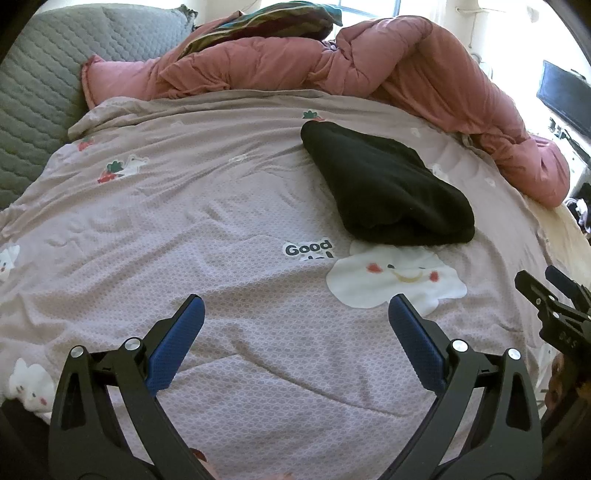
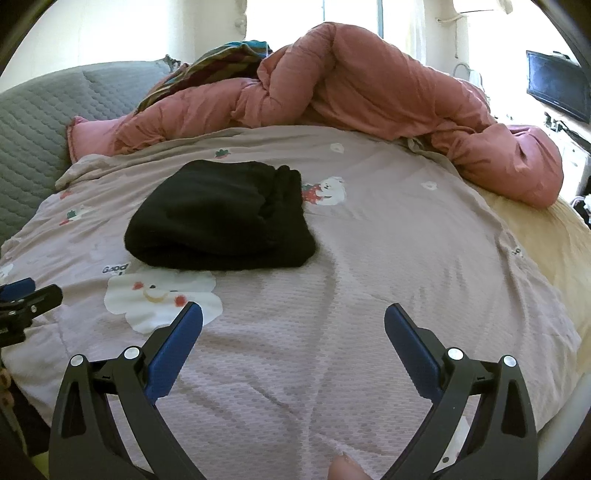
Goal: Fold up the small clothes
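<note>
A black garment [image 1: 384, 188] lies folded into a thick bundle on the pale lilac bed cover [image 1: 221, 229], just beyond a white cloud print. In the right wrist view the same black garment [image 2: 221, 225] sits left of centre. My left gripper [image 1: 295, 306] hovers open over bare cover, nearer than the garment and to its left, nothing between its blue pads. My right gripper [image 2: 293, 314] is also open and holds nothing, nearer than the garment and to its right. Each gripper shows at the edge of the other's view: the right gripper [image 1: 550, 291], the left gripper [image 2: 27, 295].
A crumpled pink duvet [image 1: 369, 62] runs along the far side of the bed and down its right edge. A grey quilted pad [image 1: 40, 92] lies at the far left, striped fabric [image 1: 266, 22] behind the duvet. A dark screen [image 2: 557, 86] stands at the right.
</note>
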`<state>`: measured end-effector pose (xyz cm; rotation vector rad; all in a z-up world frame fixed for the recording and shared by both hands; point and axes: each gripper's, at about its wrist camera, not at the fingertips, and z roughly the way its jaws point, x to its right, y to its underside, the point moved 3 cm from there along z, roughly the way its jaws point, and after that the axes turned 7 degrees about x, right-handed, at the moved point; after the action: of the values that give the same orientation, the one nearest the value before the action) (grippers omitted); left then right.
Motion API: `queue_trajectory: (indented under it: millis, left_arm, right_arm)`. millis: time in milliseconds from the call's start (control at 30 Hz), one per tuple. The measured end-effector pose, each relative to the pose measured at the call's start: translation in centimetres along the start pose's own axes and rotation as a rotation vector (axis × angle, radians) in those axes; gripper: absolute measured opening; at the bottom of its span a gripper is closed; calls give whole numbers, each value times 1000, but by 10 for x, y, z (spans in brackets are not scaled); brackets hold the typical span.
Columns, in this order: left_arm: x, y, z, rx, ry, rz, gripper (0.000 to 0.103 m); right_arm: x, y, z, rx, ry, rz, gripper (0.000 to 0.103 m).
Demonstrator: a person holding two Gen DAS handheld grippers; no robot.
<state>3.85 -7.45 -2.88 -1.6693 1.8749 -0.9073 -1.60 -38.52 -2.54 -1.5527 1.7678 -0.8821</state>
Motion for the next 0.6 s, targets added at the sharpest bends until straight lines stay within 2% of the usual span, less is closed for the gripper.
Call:
queue_trajectory:
  millis: [133,267,433,533,567,600]
  left_arm:
    - [-3,0,1,-5,-14,-3,93]
    - [-12,-1,3,-14,-30,-26,93]
    - [-38,-4,7,-20,-114,-82,93]
    - [-65,-7,12,-40,-149,-145,93]
    - [-77,-9,14,-43,-165,-158,93]
    - [-87,-12,15,-44,-175,-171,93]
  right_arm:
    - [14,-3,1,7,51,18,98]
    - [43,-5,0,12,141,65,98]
    - [99,3,-9,-15,335,142,98]
    - [148,15,-22,-50,451,243,98]
    - [166,22,-28,-58,503,271,98]
    - [197,31,-36,-82,591,312,98]
